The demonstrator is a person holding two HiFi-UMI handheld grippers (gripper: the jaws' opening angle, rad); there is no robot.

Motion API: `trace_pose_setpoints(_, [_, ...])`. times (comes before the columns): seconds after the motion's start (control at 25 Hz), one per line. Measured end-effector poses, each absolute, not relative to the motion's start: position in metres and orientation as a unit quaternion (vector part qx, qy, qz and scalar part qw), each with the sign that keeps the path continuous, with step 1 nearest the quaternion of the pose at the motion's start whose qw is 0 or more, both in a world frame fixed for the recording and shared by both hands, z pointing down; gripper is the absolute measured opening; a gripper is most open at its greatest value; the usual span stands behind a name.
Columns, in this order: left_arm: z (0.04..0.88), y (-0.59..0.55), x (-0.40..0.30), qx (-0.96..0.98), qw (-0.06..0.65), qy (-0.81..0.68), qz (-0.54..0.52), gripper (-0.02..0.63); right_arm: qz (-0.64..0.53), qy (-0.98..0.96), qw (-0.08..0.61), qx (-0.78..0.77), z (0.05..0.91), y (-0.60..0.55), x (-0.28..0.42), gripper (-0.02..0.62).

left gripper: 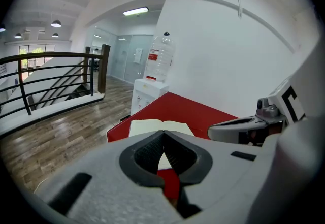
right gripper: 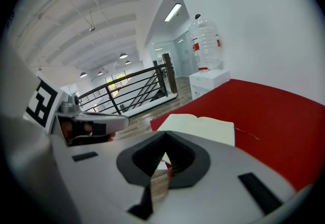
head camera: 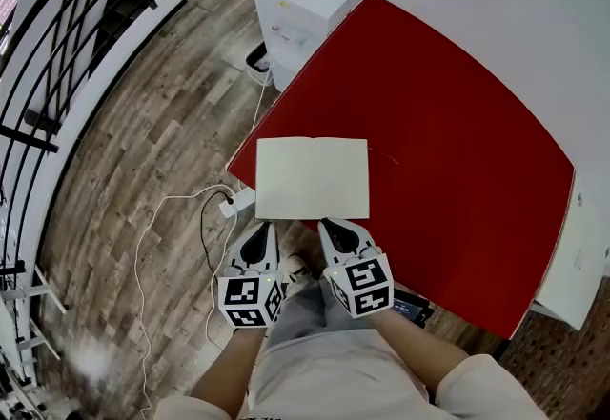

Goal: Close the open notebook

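Notebook (head camera: 312, 178), open flat at the red table's (head camera: 448, 161) near corner; likely light with floppy pages, best taken by a cover's outer edge. Left gripper (head camera: 259, 231) and right gripper (head camera: 334, 227) clenched, empty.

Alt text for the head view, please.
An open notebook lies blank pages up near the corner of a red table. Below it, the left gripper and right gripper, both shut, point at its near edge. A water dispenser stands beyond the table.
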State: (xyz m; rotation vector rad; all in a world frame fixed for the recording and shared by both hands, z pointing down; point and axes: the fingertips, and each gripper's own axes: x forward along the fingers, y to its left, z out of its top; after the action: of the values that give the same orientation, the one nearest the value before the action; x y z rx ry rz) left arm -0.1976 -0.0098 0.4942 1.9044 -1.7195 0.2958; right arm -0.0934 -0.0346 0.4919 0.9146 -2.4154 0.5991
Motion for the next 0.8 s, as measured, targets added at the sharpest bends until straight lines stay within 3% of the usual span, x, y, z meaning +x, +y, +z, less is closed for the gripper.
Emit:
trace_pose_setpoints(0.68, [0.575, -0.026, -0.227, 0.678, 0.29, -0.66, 0.141, 0.008, 0.228, -0.88, 0.26, 0.324, 0.542, -0.039, -0.11, 0.005])
trace_pose_setpoints(0.8, [0.593, -0.027, -0.236, 0.67, 0.302, -0.663, 0.145, 0.037, 0.236, -0.88, 0.26, 0.319, 0.55, -0.038, -0.114, 0.005])
